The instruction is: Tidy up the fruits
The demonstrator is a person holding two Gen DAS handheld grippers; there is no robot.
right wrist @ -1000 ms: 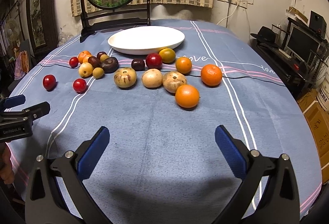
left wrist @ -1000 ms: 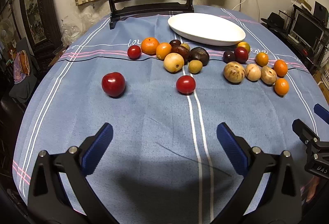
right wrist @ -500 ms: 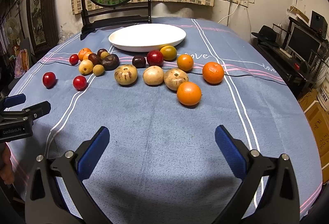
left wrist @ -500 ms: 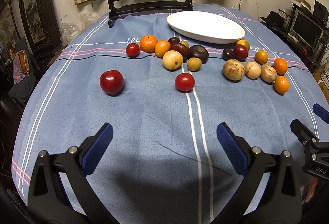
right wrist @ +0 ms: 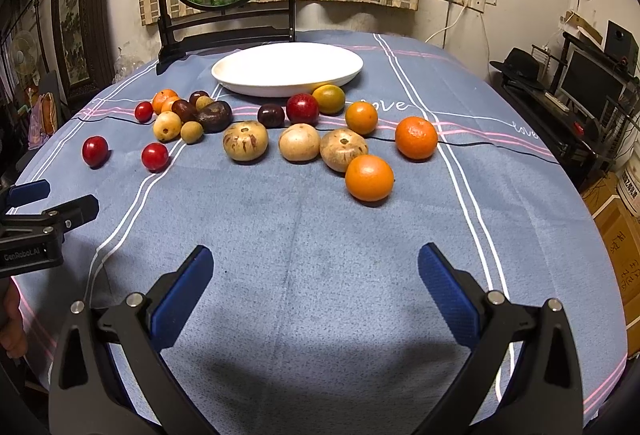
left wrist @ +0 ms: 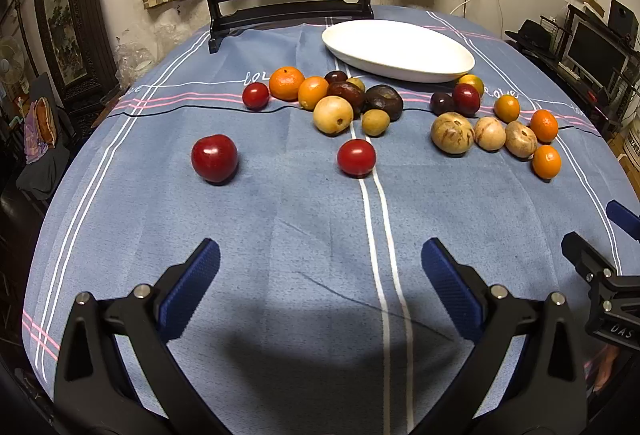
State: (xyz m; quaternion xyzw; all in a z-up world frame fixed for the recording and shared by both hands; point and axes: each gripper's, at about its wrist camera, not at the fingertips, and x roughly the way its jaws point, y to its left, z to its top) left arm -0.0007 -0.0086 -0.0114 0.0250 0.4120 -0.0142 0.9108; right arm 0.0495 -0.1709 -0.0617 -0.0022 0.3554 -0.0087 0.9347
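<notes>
Nothing of the sorting looks done yet: every fruit lies loose on the blue striped cloth of the round bench (left wrist: 304, 219), and the oval white ceramic plate (left wrist: 400, 49), at about one o'clock in the left wrist view, is bare. The left tool (left wrist: 320, 271) hangs low over the near cloth with its blue-padded fingers spread wide and nothing between them. At its eleven o'clock sits a lone dark red round fruit (left wrist: 214, 157), well apart from the others, and near twelve o'clock a smaller glossy red fruit (left wrist: 356, 157) lies just beside the white double stripe. Behind that, a tight cluster of orange, tan and dark brown fruits (left wrist: 332, 97) is bunched below the plate. Further right, the right tool (right wrist: 316, 271) is likewise released and empty, and at its twelve to one o'clock lie three tan speckled round fruits (right wrist: 298, 143) in a row with a large smooth orange (right wrist: 369, 177) nearest the fingers and a dimpled tangerine (right wrist: 416, 137) just beyond it. Judging from this, the whole job remains: each piece still has to be picked up and placed, presumably on the plate.
</notes>
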